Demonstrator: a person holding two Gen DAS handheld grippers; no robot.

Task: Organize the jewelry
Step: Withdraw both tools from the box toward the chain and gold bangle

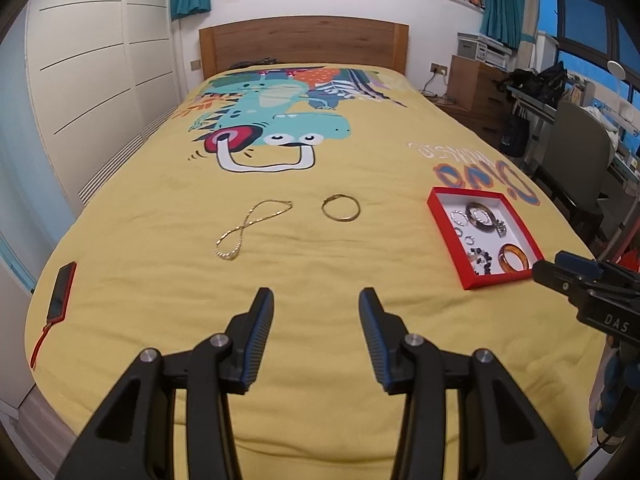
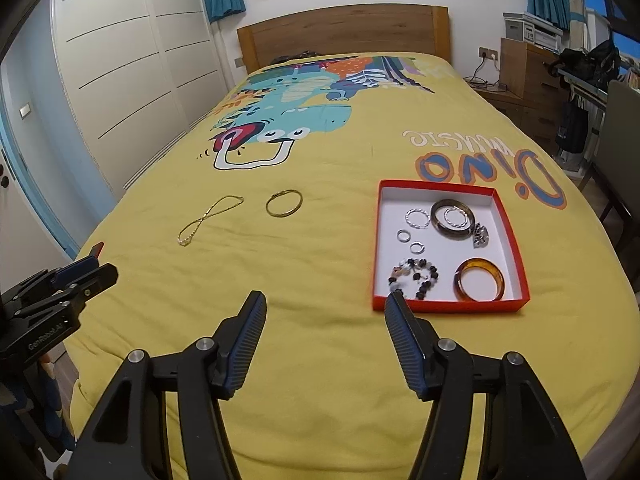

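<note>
A gold chain necklace (image 1: 250, 228) (image 2: 208, 219) and a gold bangle (image 1: 341, 208) (image 2: 284, 203) lie loose on the yellow bedspread. A red box (image 1: 444, 248) (image 2: 377, 248) with a white inside holds several rings, a dark bangle (image 2: 452, 216), a beaded bracelet (image 2: 414, 276) and an amber bangle (image 2: 479, 279). My left gripper (image 1: 316, 304) is open and empty, above the bedspread short of the necklace and bangle. My right gripper (image 2: 326, 306) is open and empty, its right fingertip near the box's front left corner.
A phone in a red case (image 1: 62, 292) lies at the bed's left edge. White wardrobe doors (image 1: 88, 80) stand left of the bed. A wooden headboard (image 1: 304, 42) is at the far end. A dresser (image 2: 528, 76) and a chair (image 1: 576, 148) stand to the right.
</note>
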